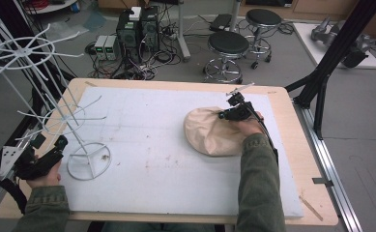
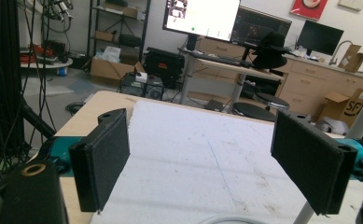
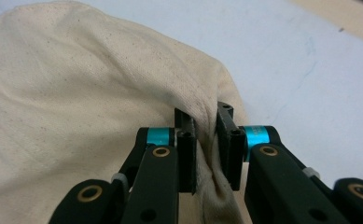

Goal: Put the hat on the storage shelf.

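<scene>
High view: white mat (image 1: 151, 145) on wooden table (image 1: 299, 159), cluttered lab floor (image 1: 272, 72).

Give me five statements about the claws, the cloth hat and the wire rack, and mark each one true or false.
1. The right claw is shut on a fold of the cream cloth hat. True.
2. The left claw grips the white wire rack. False: its jaws stand wide apart with nothing between them.
3. The hat lies on the right part of the white foam board. True.
4. The rack stands right of the hat in the high view. False: it stands at the board's left side.
5. A hat already hangs on the rack. False: its wire arms are bare.
</scene>
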`<action>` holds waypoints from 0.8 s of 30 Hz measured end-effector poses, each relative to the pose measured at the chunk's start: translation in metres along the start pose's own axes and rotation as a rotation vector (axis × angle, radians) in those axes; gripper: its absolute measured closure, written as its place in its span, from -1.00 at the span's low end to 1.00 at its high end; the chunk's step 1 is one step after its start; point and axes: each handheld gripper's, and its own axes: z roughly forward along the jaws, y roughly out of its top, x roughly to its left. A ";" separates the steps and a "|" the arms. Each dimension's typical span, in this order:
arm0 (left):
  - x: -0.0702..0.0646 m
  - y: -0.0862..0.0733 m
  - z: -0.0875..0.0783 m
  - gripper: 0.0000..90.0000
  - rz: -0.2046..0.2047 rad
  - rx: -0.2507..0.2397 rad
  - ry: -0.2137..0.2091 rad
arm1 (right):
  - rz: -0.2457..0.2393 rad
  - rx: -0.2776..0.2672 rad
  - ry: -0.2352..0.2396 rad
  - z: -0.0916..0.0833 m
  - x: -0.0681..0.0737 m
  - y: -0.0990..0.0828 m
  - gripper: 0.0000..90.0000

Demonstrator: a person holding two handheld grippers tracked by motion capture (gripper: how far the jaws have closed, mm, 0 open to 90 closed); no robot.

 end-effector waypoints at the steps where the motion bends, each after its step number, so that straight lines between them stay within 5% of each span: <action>1: 0.000 0.000 0.000 -0.56 0.000 0.000 0.000 | 0.008 -0.021 0.009 -0.004 0.000 0.000 0.80; 15: -0.002 0.000 0.001 -0.56 0.001 0.002 -0.006 | 0.024 -0.329 0.069 -0.054 0.026 0.004 0.79; 24: -0.001 0.000 0.001 -0.56 0.000 0.002 -0.006 | 0.063 -0.480 0.109 -0.075 0.038 0.008 0.78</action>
